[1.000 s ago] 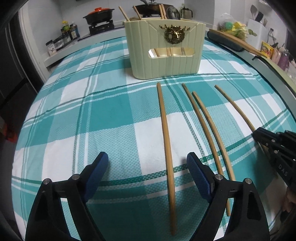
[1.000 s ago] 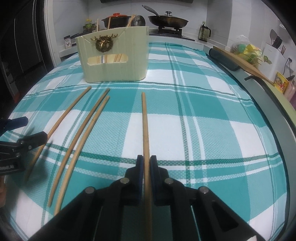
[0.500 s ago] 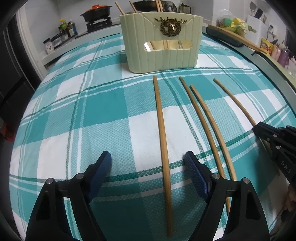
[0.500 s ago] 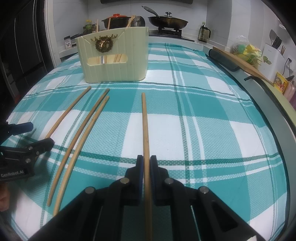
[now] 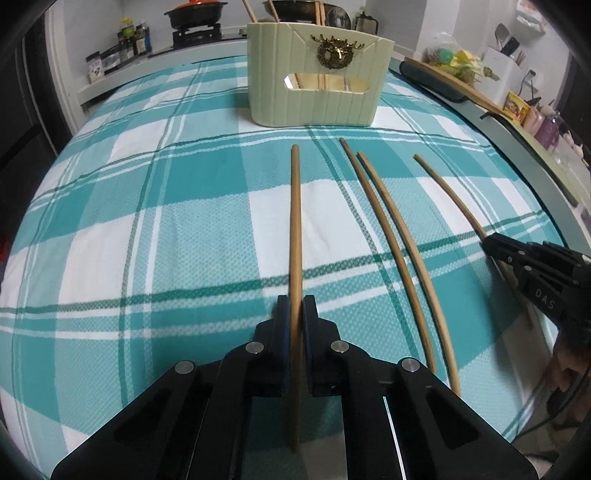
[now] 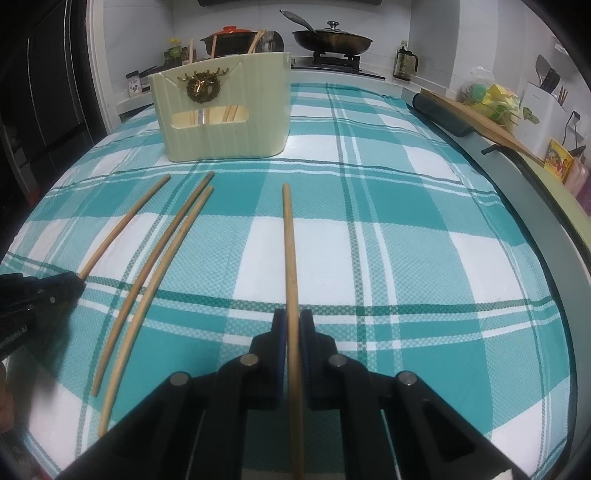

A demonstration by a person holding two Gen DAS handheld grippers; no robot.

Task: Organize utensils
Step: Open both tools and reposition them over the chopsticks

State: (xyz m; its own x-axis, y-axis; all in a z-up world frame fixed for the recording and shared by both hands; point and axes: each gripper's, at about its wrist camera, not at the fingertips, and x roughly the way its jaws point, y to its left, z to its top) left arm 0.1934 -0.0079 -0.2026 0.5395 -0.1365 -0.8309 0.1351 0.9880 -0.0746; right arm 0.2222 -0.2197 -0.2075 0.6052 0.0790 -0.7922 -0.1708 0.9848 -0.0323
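Note:
Several wooden chopsticks lie on the teal plaid cloth in front of a cream utensil holder (image 5: 317,74), which also shows in the right wrist view (image 6: 221,110). My left gripper (image 5: 294,314) is shut on the leftmost chopstick (image 5: 295,206). My right gripper (image 6: 292,326) is shut on the rightmost chopstick (image 6: 290,243), which also shows in the left wrist view (image 5: 450,195). Two chopsticks (image 5: 388,229) lie side by side between them. More chopsticks stand inside the holder.
The table's raised right edge (image 6: 535,236) carries a dark roll and a wooden board (image 6: 480,122). A stove with a pan (image 6: 332,37) and a red-lidded pot (image 6: 231,33) stands behind the table. Bottles stand at the back left (image 5: 129,37).
My left gripper moved in over the leftmost chopstick and shut on it. My right gripper stayed shut on its chopstick.

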